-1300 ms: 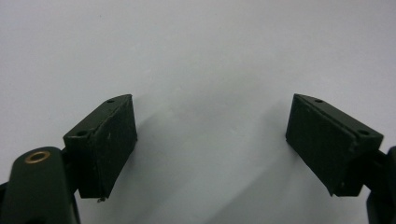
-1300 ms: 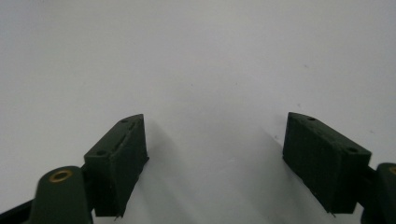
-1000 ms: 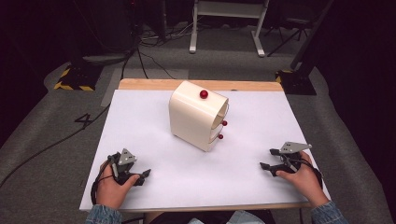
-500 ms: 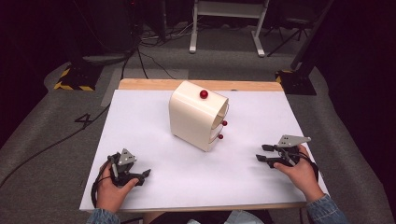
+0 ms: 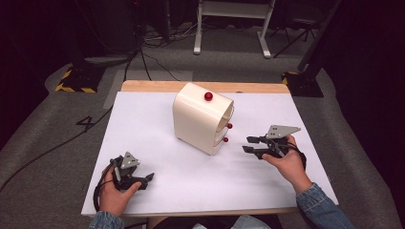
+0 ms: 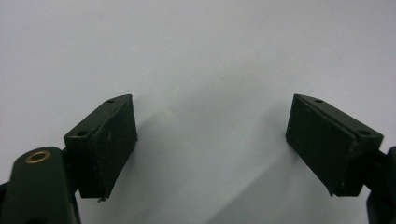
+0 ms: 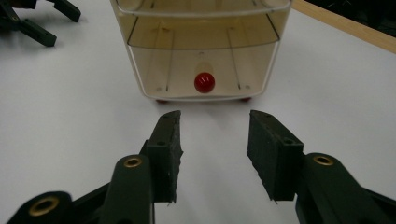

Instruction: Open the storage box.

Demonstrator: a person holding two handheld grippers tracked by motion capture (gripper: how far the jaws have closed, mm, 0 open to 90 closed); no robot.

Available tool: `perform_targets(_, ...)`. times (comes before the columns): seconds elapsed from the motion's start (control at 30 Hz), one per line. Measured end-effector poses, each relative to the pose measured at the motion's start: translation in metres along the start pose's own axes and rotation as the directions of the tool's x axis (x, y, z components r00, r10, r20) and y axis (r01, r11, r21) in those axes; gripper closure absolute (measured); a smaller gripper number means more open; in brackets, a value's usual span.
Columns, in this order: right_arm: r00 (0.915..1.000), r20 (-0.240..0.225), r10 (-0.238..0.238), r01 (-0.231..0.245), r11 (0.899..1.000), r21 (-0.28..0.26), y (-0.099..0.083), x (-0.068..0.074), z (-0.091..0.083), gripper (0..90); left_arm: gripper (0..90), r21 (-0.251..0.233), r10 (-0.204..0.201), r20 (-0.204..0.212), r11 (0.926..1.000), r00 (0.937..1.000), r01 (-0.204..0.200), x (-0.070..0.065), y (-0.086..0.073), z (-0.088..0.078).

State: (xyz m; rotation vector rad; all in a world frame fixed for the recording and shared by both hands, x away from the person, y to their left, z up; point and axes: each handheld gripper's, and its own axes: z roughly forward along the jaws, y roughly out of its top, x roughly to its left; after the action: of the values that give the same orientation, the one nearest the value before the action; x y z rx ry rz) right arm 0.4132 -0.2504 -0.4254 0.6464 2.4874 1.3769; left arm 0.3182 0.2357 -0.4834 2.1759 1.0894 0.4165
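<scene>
Drawers ahead of 2 released hand-held grippers.
Left hand-held gripper (image 5: 143, 180) rests jaws-apart near the table (image 5: 157, 121) edge; right hand-held gripper (image 5: 251, 144), parted, points at the cream drawer unit (image 5: 200, 119), just beside its red knobs (image 7: 204, 82).

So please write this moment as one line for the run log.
left gripper: open, near table edge | right gripper: open, facing drawer box, apart | lower red knob: untouched

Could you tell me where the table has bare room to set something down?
The white table is bare left of the cream drawer unit, and between the left gripper and right gripper in front. It is tightest between the unit's red knobs and the right gripper.
</scene>
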Motion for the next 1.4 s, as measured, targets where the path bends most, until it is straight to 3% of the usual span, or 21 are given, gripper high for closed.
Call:
perform_targets(0.4,0.9982,-0.059,0.009,-0.012,0.998,-0.067,0.003,0.006,0.043,60.1,16.4,0.001,-0.005,0.004,1.0,1.0,0.005,0.0,0.0,0.0)
perform_targets(0.77,0.9994,-0.028,0.02,-0.022,0.998,-0.065,0.002,-0.001,0.066,68.1,16.4,0.001,-0.005,0.004,1.0,1.0,0.005,0.0,0.0,0.0)
perform_targets(0.9,0.9993,-0.031,0.02,-0.021,0.998,-0.058,-0.002,-0.003,0.069,74.0,16.4,0.002,-0.009,0.006,1.0,0.9999,0.009,0.0,0.0,0.0)
perform_targets(1.17,0.9994,-0.03,0.018,-0.02,0.997,-0.072,-0.003,-0.002,0.068,74.9,16.4,0.002,-0.005,0.004,1.0,1.0,0.005,0.0,0.0,0.0)
perform_targets(1.4,0.9998,-0.017,0.01,-0.011,0.997,-0.076,-0.002,0.0,0.057,74.9,16.3,0.008,-0.004,0.005,1.0,1.0,0.004,0.001,0.001,0.0)
